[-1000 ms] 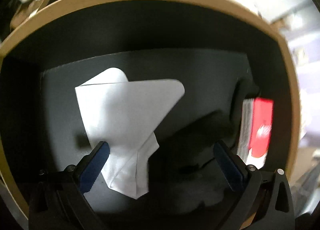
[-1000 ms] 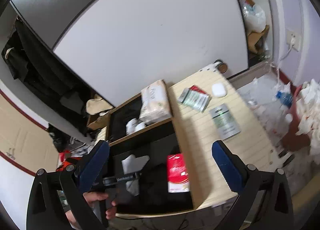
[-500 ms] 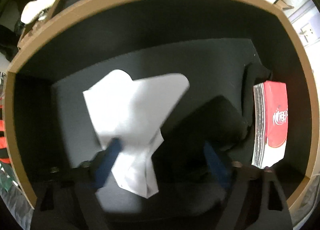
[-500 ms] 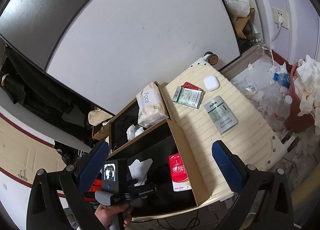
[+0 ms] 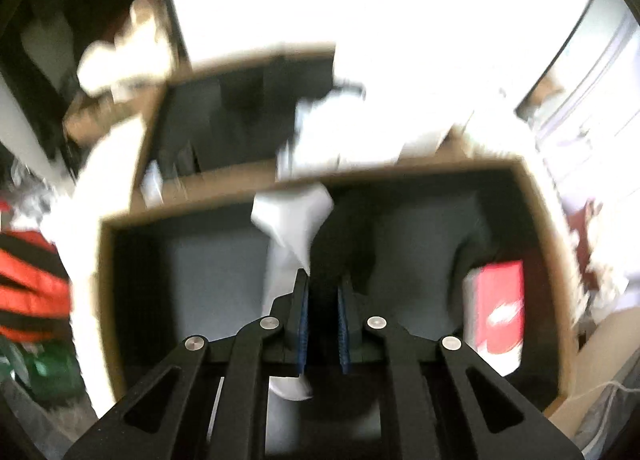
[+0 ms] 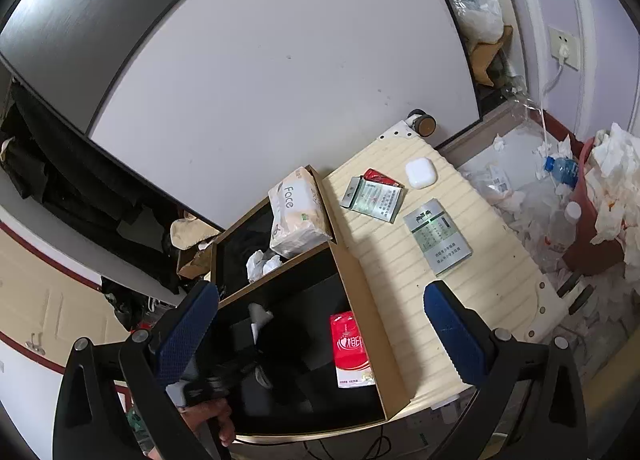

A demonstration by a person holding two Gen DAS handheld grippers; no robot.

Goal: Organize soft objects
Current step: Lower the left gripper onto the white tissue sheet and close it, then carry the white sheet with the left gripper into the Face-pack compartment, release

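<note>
My left gripper (image 5: 322, 324) is shut over the near drawer compartment (image 5: 536, 220). A white tissue (image 5: 292, 220) bunches against its left finger, and a fold of black cloth (image 5: 340, 244) shows in the narrow gap between the pads. The picture is blurred, so how much of each is pinched is unclear. In the right wrist view the tissue (image 6: 258, 314) stands up narrow from the dark drawer (image 6: 360, 300), with a hand (image 6: 208, 416) below it. My right gripper (image 6: 322, 288) hangs wide open above the drawer with nothing between its fingers.
A red tissue pack (image 6: 352, 348) stands at the drawer's right wall. A "Face" tissue pack (image 6: 296, 216) and crumpled tissues (image 6: 262, 262) lie in the rear compartment. On the slatted top sit a white earbud case (image 6: 420, 172) and flat packs (image 6: 376, 198). A tissue-filled bin (image 6: 600, 220) stands right.
The left jaws went from wide open to shut around the tissue and black cloth. The left gripper rose, so both compartments now show. The tissue looks narrower. The right gripper barely moved.
</note>
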